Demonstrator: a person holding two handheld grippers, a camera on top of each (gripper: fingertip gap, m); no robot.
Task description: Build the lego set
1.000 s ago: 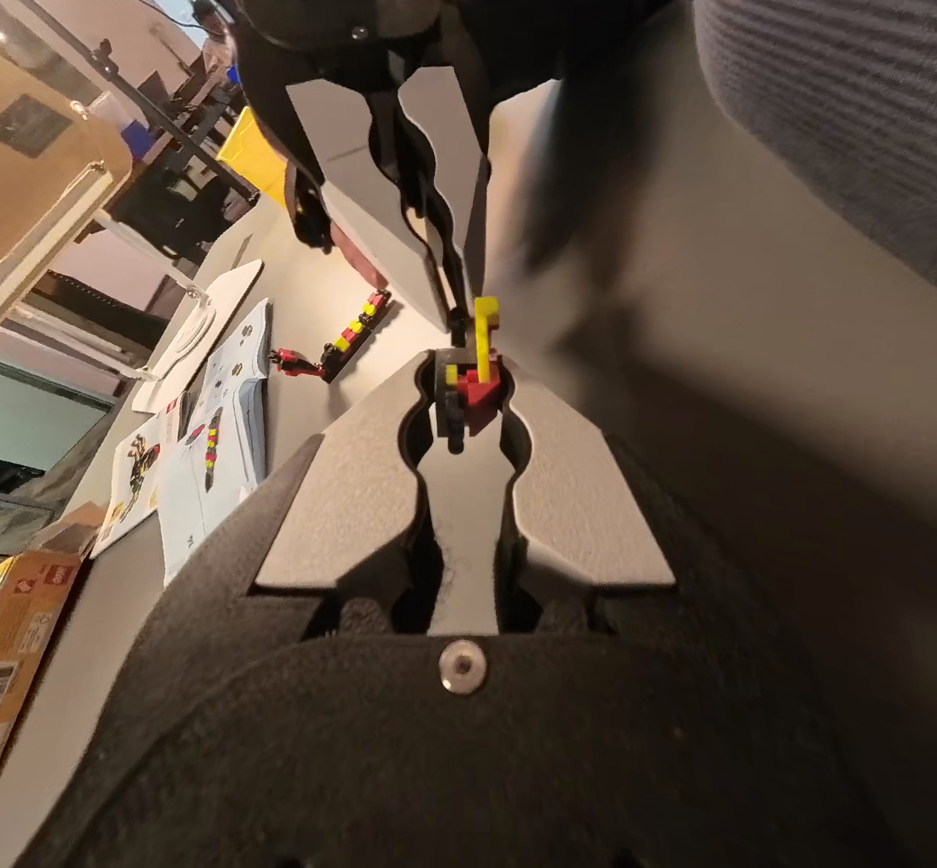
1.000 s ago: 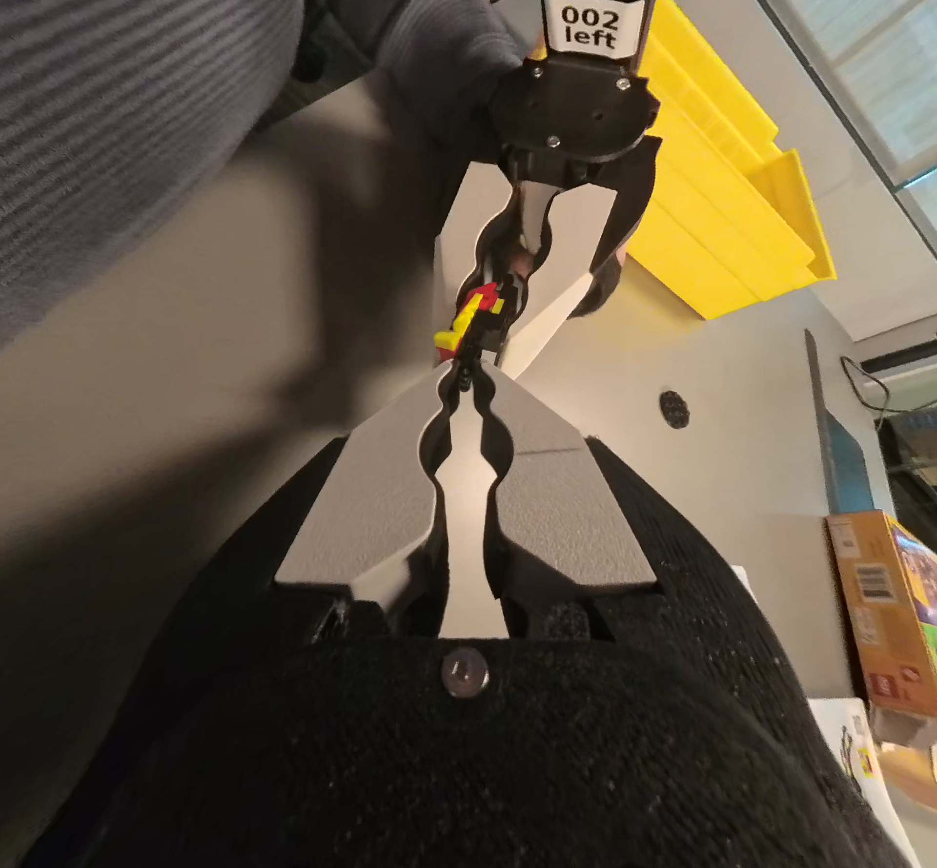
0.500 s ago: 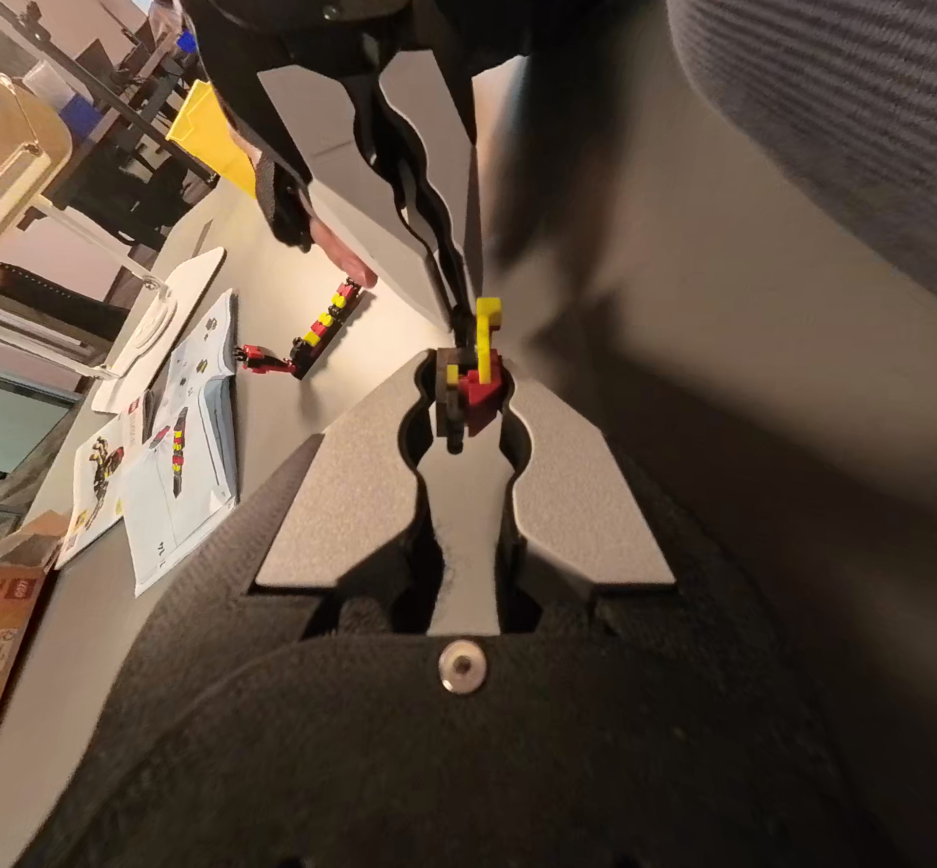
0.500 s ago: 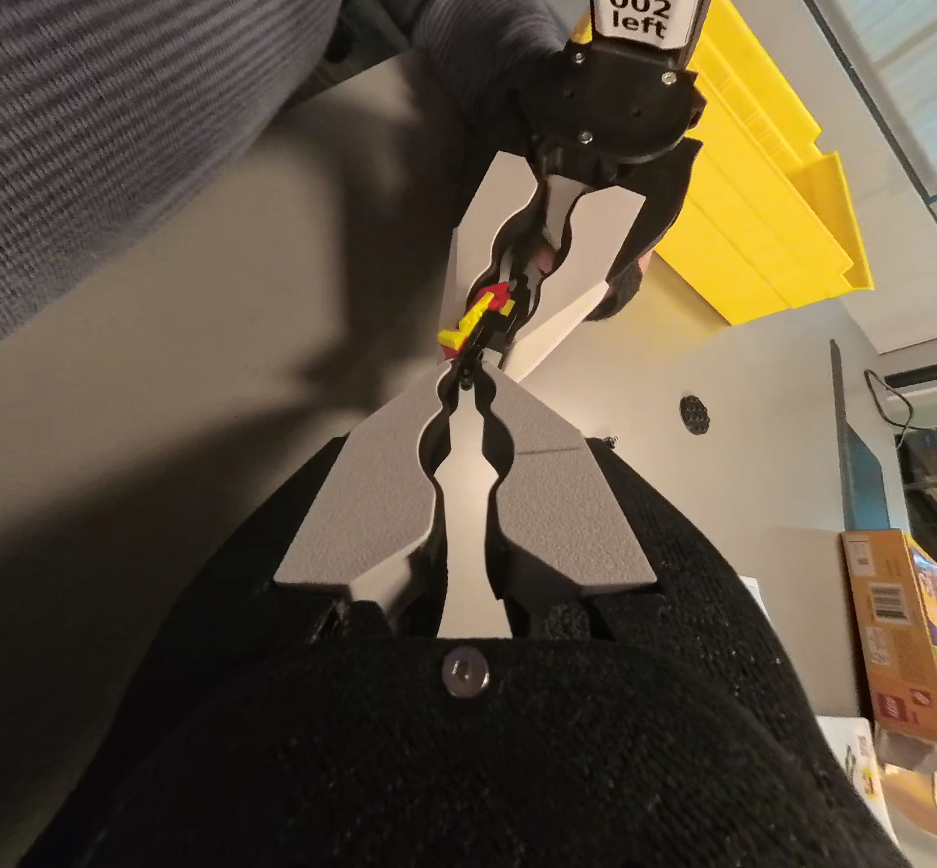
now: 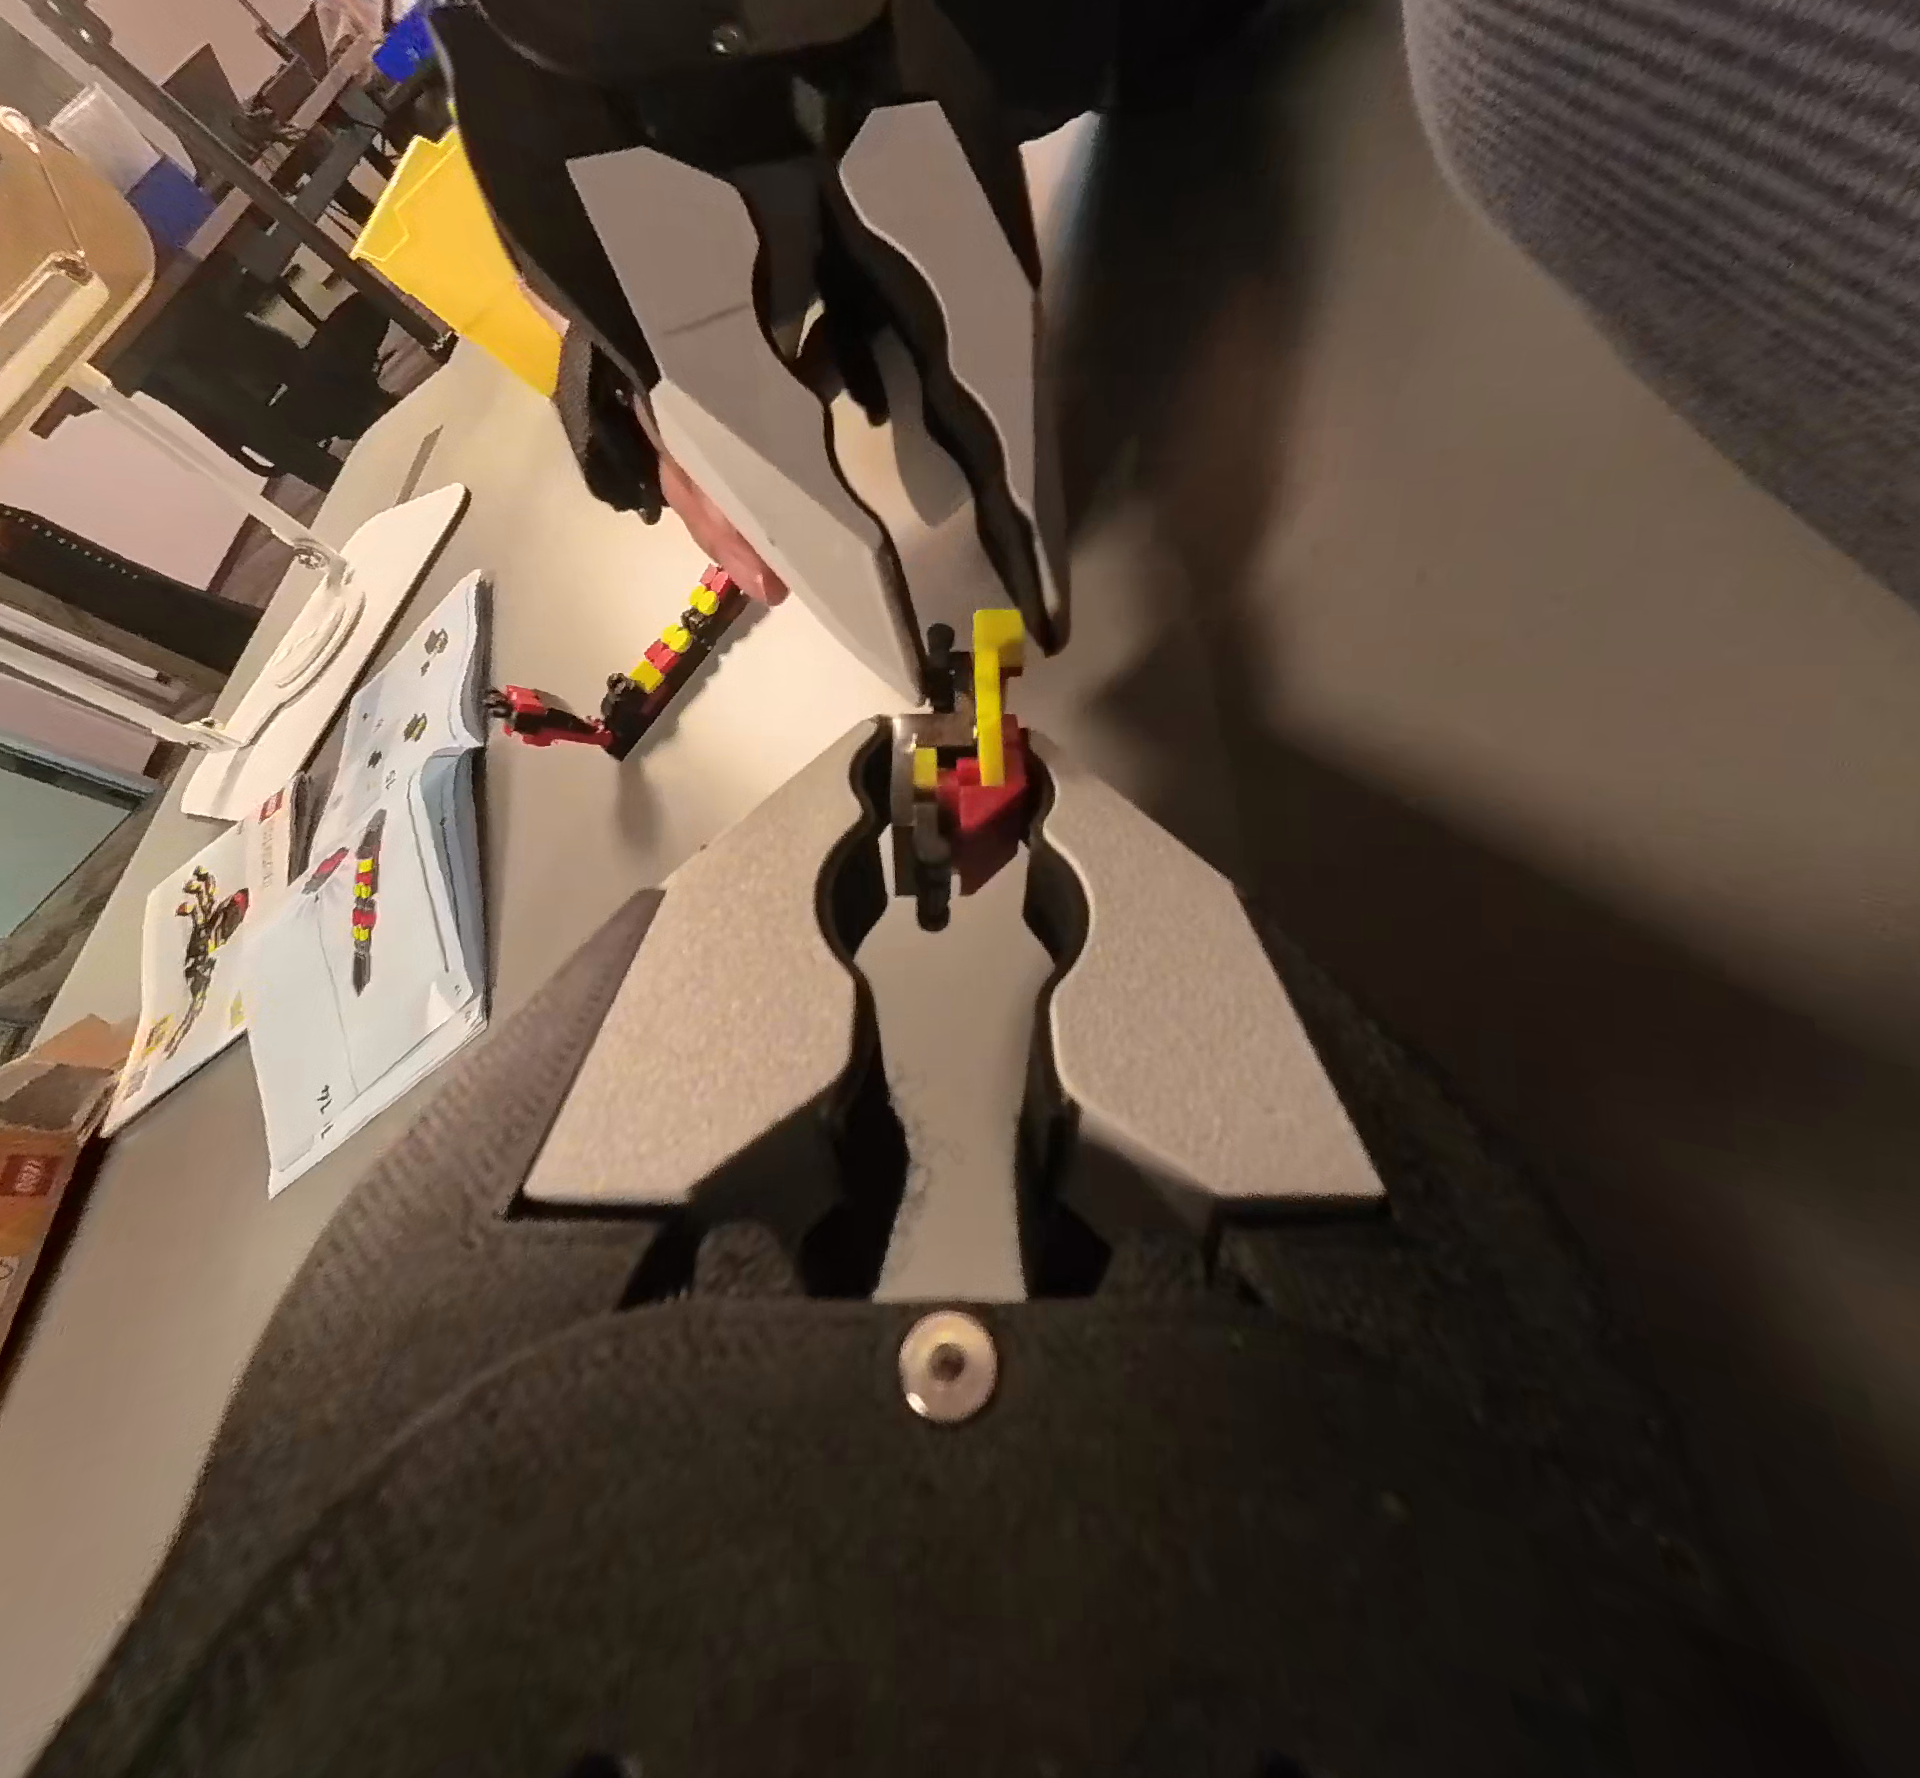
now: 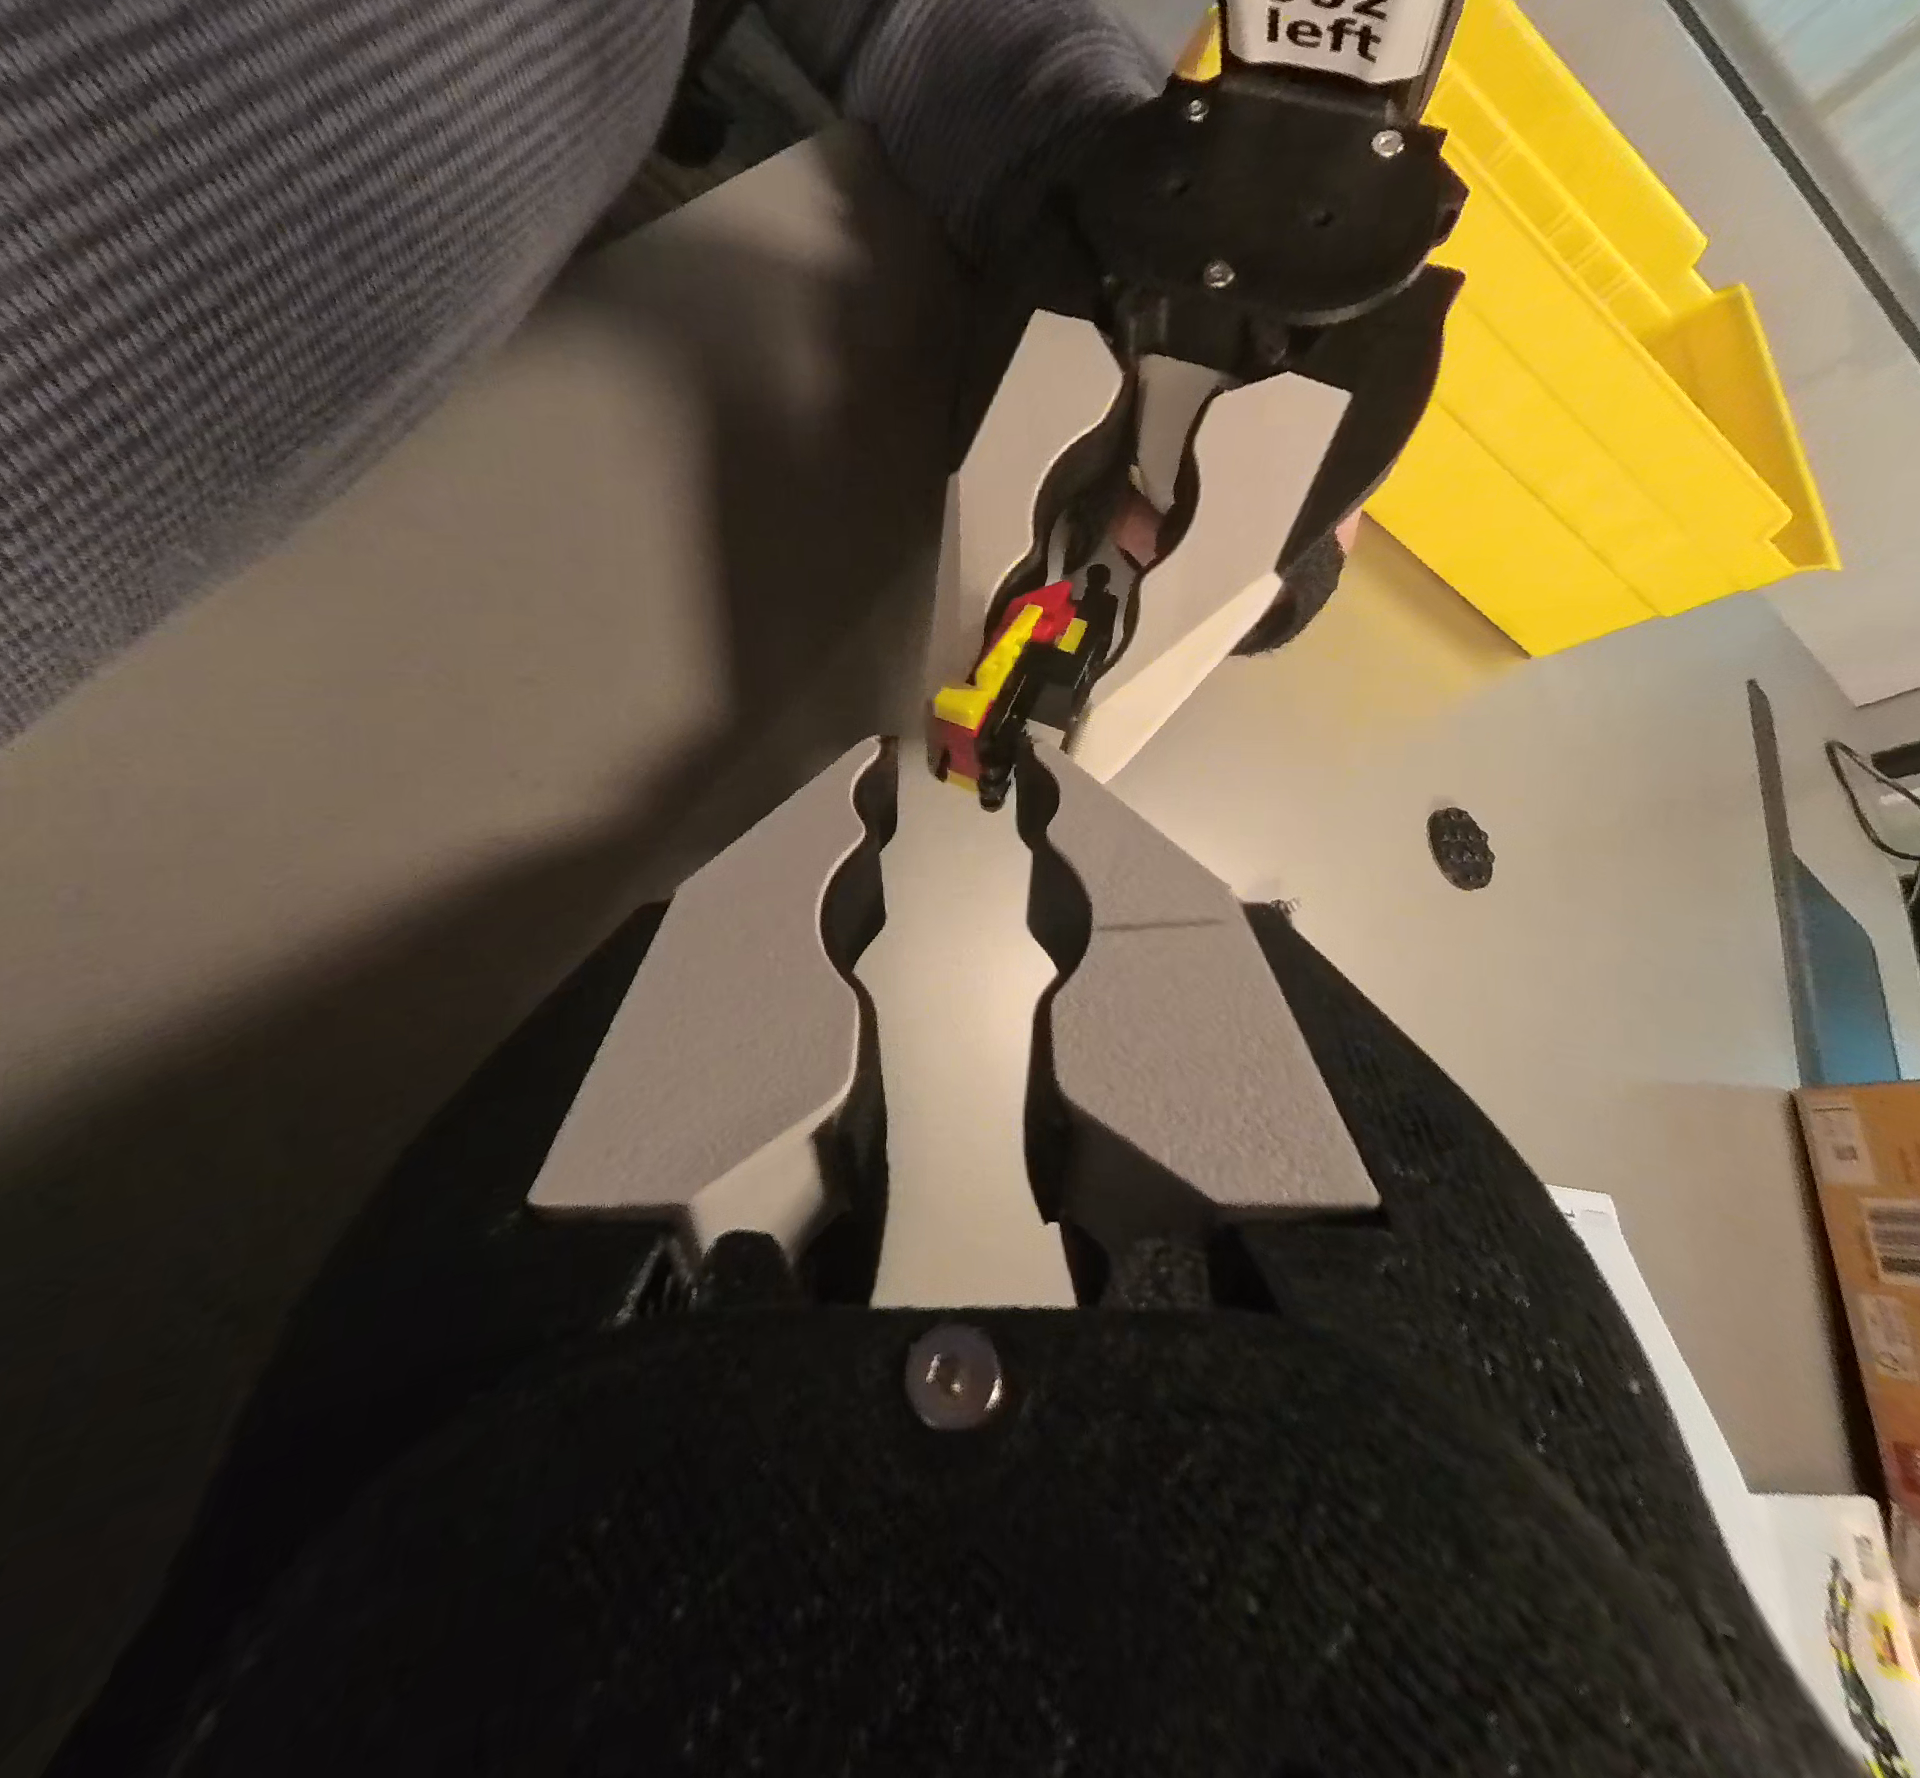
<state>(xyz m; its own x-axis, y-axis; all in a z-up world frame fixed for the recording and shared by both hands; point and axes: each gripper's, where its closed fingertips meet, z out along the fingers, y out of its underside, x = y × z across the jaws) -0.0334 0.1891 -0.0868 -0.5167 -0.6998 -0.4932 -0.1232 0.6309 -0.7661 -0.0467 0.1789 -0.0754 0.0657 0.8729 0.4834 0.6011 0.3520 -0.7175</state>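
The lego piece [image 5: 961, 783], a small red, yellow and black sub-assembly, sits pinched between the tips of the left gripper [image 5: 956, 793], held above the table [image 5: 675, 585] and close to the person's grey sweater [image 5: 1662, 170]. Its yellow arm sticks up out of the grip toward the right gripper [image 5: 982, 658], which meets it tip to tip from the far side. In the right wrist view that gripper's [image 6: 951, 752] jaws stand spread, with the near end of the piece [image 6: 997, 689] just at their mouth, touching or nearly touching the right finger; nothing is clamped there.

Farther off on the table lie a long black strip [image 5: 675, 637] studded with red and yellow bricks, the open booklet [image 5: 364, 897], a white board [image 5: 322, 627] and, beyond, a yellow bin [image 5: 447, 253]. A cardboard box [image 6: 1860, 1313] lies at the right wrist view's edge.

The risk, as I judge it, lies in the small hold. The left tips clamp only the lower block, so a sideways push from the right gripper could lever the yellow arm off its stud or twist the whole piece out of the grip. If it drops, it may fall onto the table or into the person's lap. Closing the right jaws off-centre could also pop joints already made.
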